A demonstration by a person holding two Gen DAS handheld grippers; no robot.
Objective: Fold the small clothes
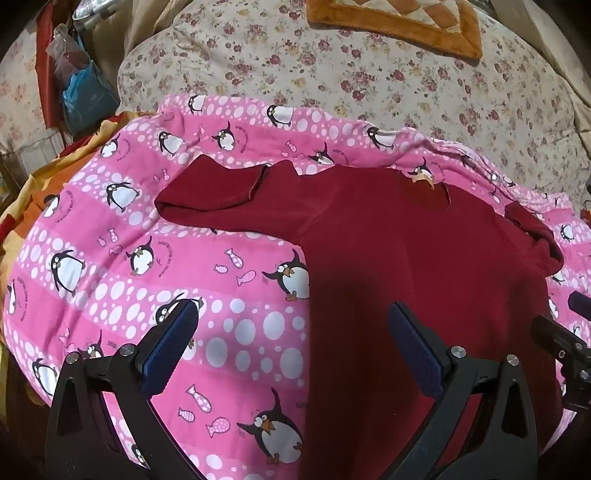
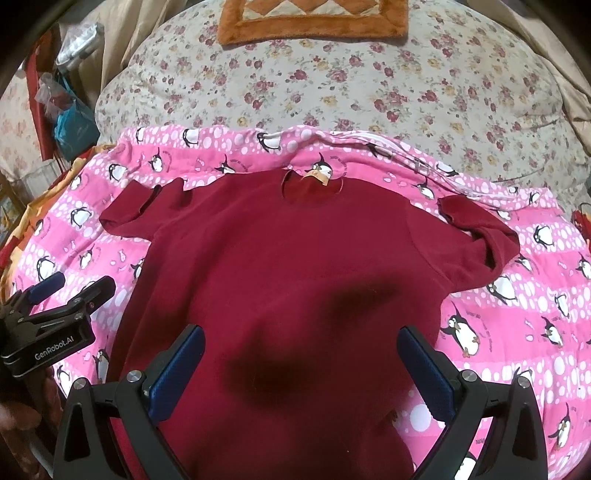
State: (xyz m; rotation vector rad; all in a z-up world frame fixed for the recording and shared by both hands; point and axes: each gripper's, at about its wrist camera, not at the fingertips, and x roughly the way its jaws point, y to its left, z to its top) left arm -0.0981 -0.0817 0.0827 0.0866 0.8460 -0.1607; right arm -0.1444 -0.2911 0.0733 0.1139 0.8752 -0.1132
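Observation:
A dark red long-sleeved sweater (image 2: 295, 258) lies flat, collar away from me, on a pink penguin-print blanket (image 2: 517, 325). Both sleeves are bent back near the shoulders. In the left wrist view the sweater (image 1: 406, 240) fills the right half, its left sleeve (image 1: 214, 192) reaching out to the left. My left gripper (image 1: 291, 314) hovers open over the sweater's left edge, one finger above the blanket, the other above the red cloth. My right gripper (image 2: 301, 339) hangs open over the sweater's lower middle. Nothing sits between either pair of fingers.
The pink blanket (image 1: 110, 258) rests on a floral quilt (image 2: 332, 85) with an orange-bordered mat (image 2: 314, 18) at the far end. Plastic bags (image 2: 70, 118) and clutter hang at the far left. An orange-yellow cloth (image 1: 33, 192) shows at the left edge.

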